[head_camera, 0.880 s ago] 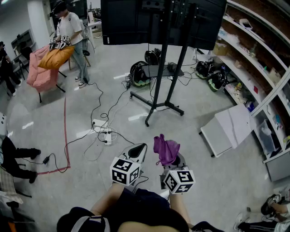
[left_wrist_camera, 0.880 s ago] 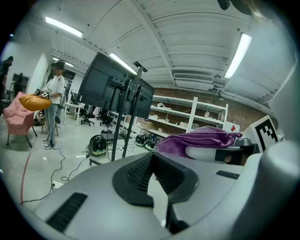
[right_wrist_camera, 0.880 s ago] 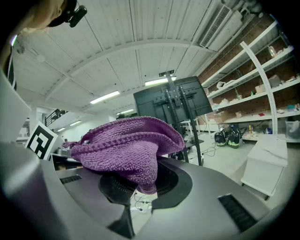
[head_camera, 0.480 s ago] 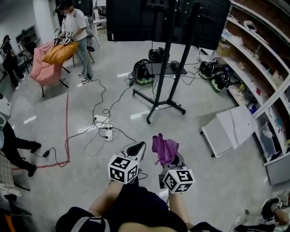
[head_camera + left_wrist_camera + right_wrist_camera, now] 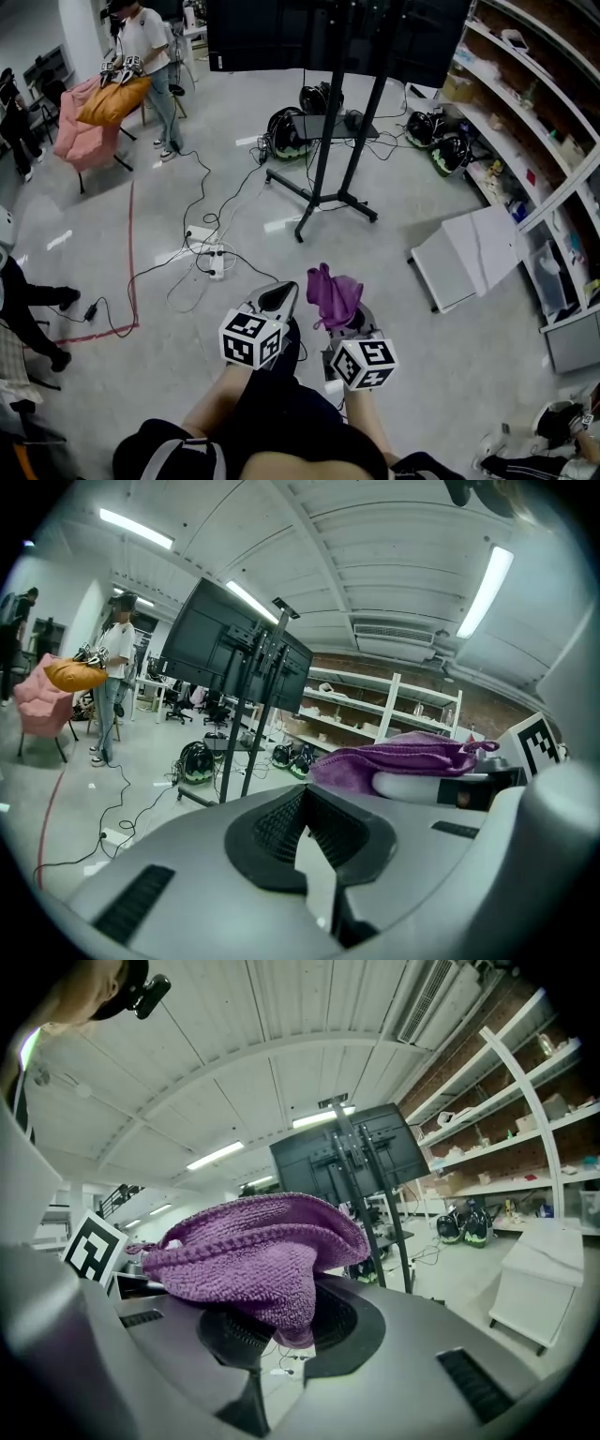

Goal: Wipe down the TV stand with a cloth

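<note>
Left gripper (image 5: 280, 298): jaws pressed together, nothing between them.
Right gripper (image 5: 286, 1333): jaws pinching the purple cloth (image 5: 333, 294), which bunches up above them.
TV stand (image 5: 322, 141): black, upright on floor, well ahead of both grippers, untouched by cloth.

No legible text, labels or numbers anywhere.

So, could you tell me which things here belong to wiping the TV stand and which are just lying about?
Job: purple cloth, pinched in the right gripper; TV stand; left gripper, shut and empty.
Lying about: power strip, red cable, helmets, white cabinet.
</note>
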The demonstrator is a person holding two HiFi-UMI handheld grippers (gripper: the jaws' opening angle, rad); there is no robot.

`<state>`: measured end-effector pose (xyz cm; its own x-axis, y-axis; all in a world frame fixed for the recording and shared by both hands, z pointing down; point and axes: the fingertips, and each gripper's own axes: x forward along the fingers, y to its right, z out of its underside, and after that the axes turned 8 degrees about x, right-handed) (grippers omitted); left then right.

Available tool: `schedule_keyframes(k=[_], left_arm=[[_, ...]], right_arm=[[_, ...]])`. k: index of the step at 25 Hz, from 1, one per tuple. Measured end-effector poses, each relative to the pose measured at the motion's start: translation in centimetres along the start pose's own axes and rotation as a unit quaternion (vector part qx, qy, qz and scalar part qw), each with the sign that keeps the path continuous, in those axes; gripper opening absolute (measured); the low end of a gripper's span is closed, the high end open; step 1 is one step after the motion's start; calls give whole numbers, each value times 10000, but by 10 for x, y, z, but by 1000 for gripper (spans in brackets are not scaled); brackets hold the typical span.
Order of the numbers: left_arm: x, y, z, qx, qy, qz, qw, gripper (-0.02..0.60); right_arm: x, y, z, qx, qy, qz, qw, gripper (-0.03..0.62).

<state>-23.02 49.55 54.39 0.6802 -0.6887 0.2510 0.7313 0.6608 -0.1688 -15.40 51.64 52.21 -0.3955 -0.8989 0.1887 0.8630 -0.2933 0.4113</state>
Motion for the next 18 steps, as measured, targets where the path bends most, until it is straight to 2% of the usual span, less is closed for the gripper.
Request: schedule_keyframes(k=[8,13,18], left_arm=[[49,2,-6,-38,-71,159,9998,6],[90,-15,-19,-117,-136,234,9996,6],[132,-47,-49,-130,-91,254,9996,6]], right_arm=[[22,36,-19,-5,-23,90,10000,64],[56,62,-41,-1,-37,162,9999,64],[105,79,-74,-84,-54,138,9999,64]])
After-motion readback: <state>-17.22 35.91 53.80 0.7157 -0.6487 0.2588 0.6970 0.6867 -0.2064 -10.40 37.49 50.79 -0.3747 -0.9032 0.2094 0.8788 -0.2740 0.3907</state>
